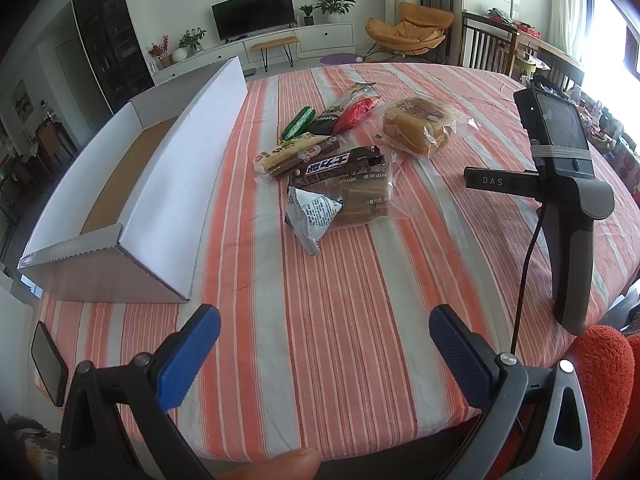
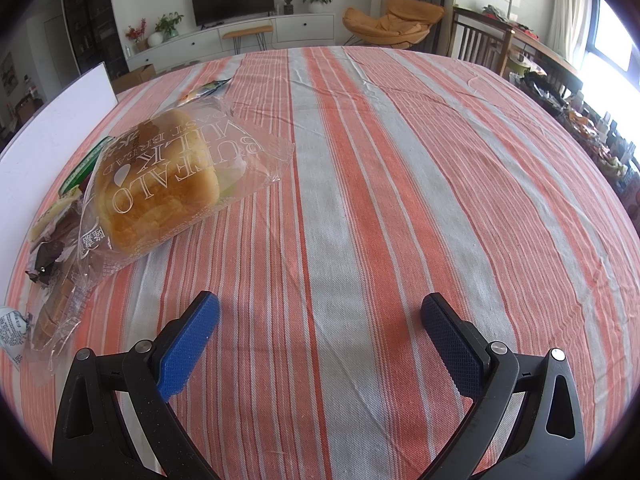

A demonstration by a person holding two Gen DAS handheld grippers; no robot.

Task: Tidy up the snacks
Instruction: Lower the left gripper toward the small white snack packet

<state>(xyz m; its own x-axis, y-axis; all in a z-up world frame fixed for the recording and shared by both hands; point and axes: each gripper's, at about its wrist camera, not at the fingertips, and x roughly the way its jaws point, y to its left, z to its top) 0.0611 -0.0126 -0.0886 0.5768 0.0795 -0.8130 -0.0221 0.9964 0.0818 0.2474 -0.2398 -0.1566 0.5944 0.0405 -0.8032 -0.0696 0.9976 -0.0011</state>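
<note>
**Both grippers wide open above the striped cloth, snacks untouched**

The left gripper [image 1: 324,328] hangs over the near edge of the table with its blue pads [image 1: 188,360] spread far apart and nothing between them; a fingertip [image 1: 296,458] of the person holding it shows at the bottom of its view. Straight ahead of those fingers lies the snack pile: nearest, a grey-and-white foil packet [image 1: 310,216] resting against a clear bag of brown sliced cake [image 1: 356,196], then a dark Snickers bar [image 1: 340,164] and a cream-and-brown wrapped bar [image 1: 296,154]. Beyond them are a green bar [image 1: 298,122], a dark packet [image 1: 340,110] and a red packet [image 1: 354,114]. Ahead and to the right sits a bagged milk bread bun [image 1: 418,124], just apart from the pile. Ahead and to the left, an open white cardboard box [image 1: 160,208] stands with nothing inside it. Far right, the right gripper's handle [image 1: 572,240] stands upright above the cloth.

The right gripper [image 2: 320,320] is likewise spread wide and holds nothing, hovering over bare striped tablecloth [image 2: 400,160]. The bun [image 2: 160,192] lies ahead and to the left of its fingers, well clear of them.
</note>
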